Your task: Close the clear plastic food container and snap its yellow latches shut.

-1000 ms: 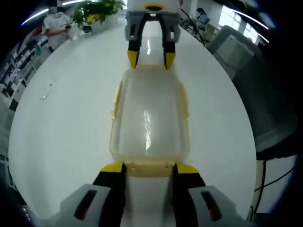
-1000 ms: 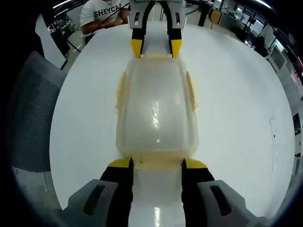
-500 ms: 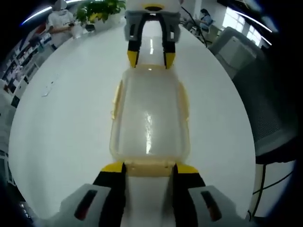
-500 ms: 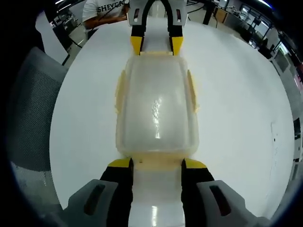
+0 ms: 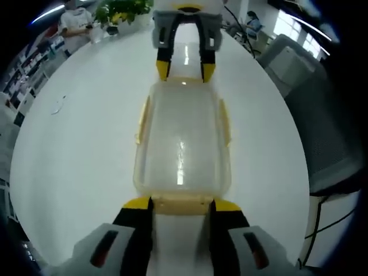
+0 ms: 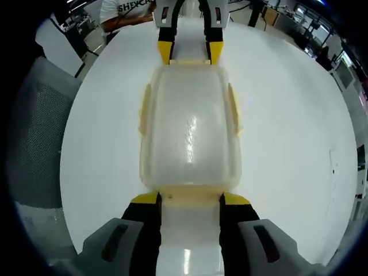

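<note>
Nearest, the left gripper [image 5: 177, 205] had its jaws apart astride one yellow end latch [image 5: 181, 203] of the container [image 5: 181, 144], which lay lid-on and seemingly empty on the white table [image 5: 86, 144]. Opposite, the right gripper [image 6: 190, 200] likewise straddled the other end latch [image 6: 190, 197], jaws apart. Little had changed over the last second: neither had moved, so both latches probably remained unsnapped. Beyond stood a grey chair [image 6: 40, 138].

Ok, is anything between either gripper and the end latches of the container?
Nothing visible. The left gripper straddles the near end latch of the container, and the right gripper straddles the far latch. The table around it is bare.
</note>
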